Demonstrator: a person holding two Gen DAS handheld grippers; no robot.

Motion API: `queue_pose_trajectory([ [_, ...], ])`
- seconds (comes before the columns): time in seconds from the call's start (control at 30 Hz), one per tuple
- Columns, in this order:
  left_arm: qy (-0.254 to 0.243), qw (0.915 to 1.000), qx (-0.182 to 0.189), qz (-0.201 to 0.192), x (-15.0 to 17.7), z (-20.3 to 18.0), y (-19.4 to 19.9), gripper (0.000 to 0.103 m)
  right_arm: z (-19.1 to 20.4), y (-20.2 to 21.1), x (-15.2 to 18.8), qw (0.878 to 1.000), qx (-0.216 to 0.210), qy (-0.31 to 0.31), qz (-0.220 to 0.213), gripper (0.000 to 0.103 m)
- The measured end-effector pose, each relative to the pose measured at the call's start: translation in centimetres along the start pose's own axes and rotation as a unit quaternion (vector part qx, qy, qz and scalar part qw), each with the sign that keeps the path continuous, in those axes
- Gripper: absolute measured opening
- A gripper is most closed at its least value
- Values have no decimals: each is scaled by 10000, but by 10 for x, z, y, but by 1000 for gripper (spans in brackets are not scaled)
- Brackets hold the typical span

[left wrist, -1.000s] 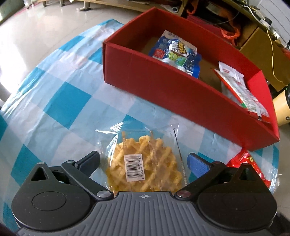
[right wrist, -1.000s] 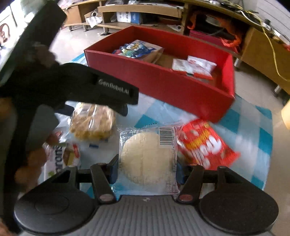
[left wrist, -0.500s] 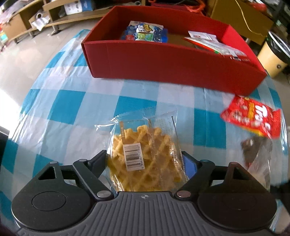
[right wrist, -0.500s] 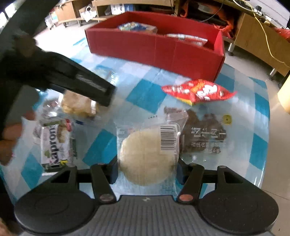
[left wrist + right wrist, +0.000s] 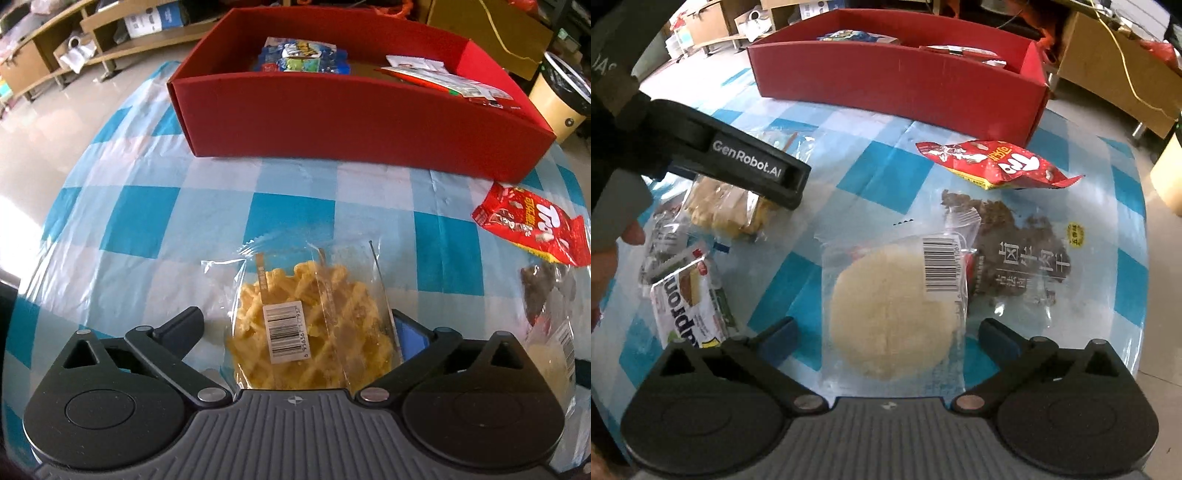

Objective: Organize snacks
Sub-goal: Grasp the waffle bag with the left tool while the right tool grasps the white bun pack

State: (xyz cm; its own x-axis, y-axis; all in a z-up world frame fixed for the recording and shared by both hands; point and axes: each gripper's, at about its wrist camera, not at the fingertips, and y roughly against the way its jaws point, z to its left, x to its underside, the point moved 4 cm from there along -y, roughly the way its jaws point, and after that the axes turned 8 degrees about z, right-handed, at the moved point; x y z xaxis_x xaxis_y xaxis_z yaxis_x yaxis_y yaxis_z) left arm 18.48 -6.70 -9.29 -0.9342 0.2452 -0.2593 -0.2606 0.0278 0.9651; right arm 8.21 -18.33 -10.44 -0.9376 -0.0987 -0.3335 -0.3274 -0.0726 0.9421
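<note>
The left gripper point(image 5: 297, 328) is seen with its jaws opening around a clear-wrapped waffle packet point(image 5: 310, 325) on the checked tablecloth point(image 5: 140, 225); the left pad stands clear of the wrap, while the right pad is just beside its edge and partly hidden behind the film, so contact there cannot be judged. The packet's near end is cut off by the gripper body.

The right gripper point(image 5: 886, 332) is likewise opening, and a round pale cake packet point(image 5: 890, 314) lies between the pads, untouched by either. A dark dried-meat pouch point(image 5: 1019, 251) is overlapped by the cake's wrapper, with a red snack bag point(image 5: 993, 162) beyond it.

Along the table's far edge the red box point(image 5: 354, 118) is set — only the tops of a blue packet point(image 5: 303, 59) and some red-and-white sachets point(image 5: 447, 81) show over its wall. At the left edge a white wafer packet point(image 5: 690, 299) is partly covered by the gripper body.
</note>
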Motion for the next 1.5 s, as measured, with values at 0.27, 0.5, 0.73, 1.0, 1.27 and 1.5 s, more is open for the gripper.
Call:
queue_pose_trajectory([
  [0.27,-62,9997,8,-234,6,-1,4,103,0,0,0,10000,39,-59,-39,103],
  [0.5,-50,9996,0,-285,6,-1,3,103,0,0,0,9999,45,-98,-36,103],
  [0.73,-46,9992,-22,-407,10,-2,4,103,0,0,0,9999,72,-132,-83,103],
  [1.0,-40,9983,-18,-573,15,-2,5,103,0,2,2,9997,84,-159,-177,103],
  [1.27,-46,9983,-16,-577,14,-3,6,103,1,2,5,9975,238,-496,-439,103],
  [1.5,-70,9980,-11,-636,15,-3,6,103,1,0,2,9958,297,-701,-517,103],
])
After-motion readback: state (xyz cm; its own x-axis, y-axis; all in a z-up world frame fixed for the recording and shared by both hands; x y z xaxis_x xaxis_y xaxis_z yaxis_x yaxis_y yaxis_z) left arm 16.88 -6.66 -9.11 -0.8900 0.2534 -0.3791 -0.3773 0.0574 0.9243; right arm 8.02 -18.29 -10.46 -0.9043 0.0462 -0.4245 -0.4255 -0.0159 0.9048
